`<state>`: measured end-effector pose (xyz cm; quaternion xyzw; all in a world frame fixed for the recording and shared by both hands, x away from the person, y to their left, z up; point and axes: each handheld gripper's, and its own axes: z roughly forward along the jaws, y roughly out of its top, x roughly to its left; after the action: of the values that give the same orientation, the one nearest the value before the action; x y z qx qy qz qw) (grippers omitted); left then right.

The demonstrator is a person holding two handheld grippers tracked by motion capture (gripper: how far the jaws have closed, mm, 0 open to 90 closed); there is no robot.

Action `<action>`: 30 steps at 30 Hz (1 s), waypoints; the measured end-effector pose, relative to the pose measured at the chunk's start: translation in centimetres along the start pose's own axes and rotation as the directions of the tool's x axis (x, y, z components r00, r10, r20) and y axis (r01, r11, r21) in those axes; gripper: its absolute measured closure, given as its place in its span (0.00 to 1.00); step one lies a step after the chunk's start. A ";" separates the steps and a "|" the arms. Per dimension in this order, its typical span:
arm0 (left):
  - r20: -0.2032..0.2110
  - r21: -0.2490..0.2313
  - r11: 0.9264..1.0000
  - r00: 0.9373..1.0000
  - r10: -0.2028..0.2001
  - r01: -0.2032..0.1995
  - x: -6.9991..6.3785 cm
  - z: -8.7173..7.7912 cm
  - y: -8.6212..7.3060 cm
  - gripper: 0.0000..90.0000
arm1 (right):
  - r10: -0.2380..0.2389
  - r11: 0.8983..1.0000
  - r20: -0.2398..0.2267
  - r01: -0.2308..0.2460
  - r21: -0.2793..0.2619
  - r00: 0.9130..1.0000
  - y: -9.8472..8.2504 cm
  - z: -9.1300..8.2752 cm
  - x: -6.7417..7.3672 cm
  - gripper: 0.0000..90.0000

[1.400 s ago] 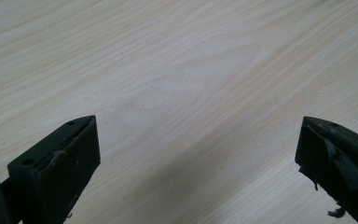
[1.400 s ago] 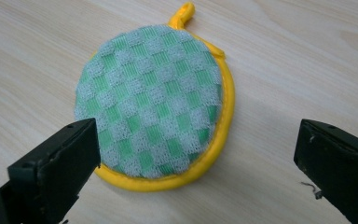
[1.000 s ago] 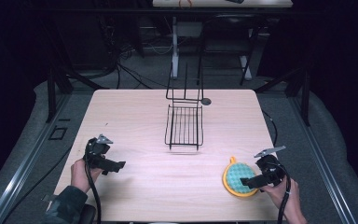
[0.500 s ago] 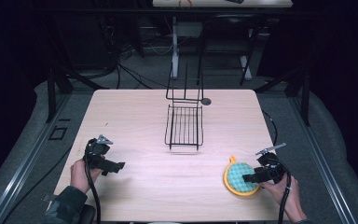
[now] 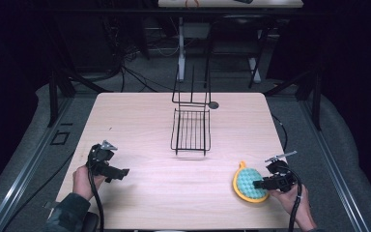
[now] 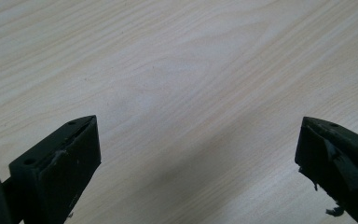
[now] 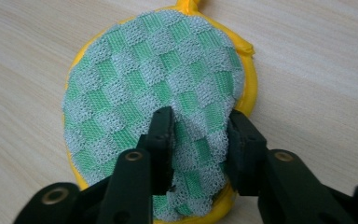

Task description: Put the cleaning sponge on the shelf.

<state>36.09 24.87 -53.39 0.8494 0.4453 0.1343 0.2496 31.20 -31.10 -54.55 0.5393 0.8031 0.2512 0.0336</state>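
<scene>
Item: scrubbing pad [image 7: 154, 93], soft, light, judged pliable; your right gripper [image 7: 200, 130] pinched its near edge; your left gripper [image 6: 196, 154] gaped wide, empty.

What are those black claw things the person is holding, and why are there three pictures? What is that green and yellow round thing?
A person sits at a wooden table and holds a pinching tool, called a gripper, in each hand. One picture is taken from a camera high above the table. The other two come from small cameras riding on the grippers, looking along their black jaws.

The left gripper hangs over bare wood with its jaws wide apart and nothing between them. The right gripper has its jaws squeezed on the green mesh top of a round scrubbing pad with a yellow rim, bunching the mesh up. The pad lies flat near the person's right hand.

In the middle of the table stands a black wire rack.
</scene>
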 end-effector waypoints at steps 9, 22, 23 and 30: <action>-0.005 0.008 1.000 1.000 0.006 -0.006 -0.1 0.2 0.1 0.00 | -0.023 0.999 0.022 0.023 -0.029 0.999 -0.1 -0.5 0.5 0.92; -0.002 0.001 1.000 1.000 0.005 -0.005 0.0 0.1 0.1 0.00 | -0.019 0.994 0.022 0.021 -0.106 1.000 -0.1 -2.1 0.4 0.94; -0.006 0.000 1.000 1.000 0.006 -0.006 -0.1 0.1 0.1 0.00 | -0.021 0.993 0.020 0.023 -0.115 1.000 -0.1 -2.2 0.4 0.94; 0.002 0.004 1.000 1.000 0.007 -0.007 0.0 0.2 0.1 0.00 | -0.027 0.988 0.010 0.028 -0.150 1.000 0.2 -2.9 0.6 0.95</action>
<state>36.20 24.75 -53.47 0.8516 0.4424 0.1334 0.2476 30.17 -31.54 -51.84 0.5251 0.7891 0.3083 0.0808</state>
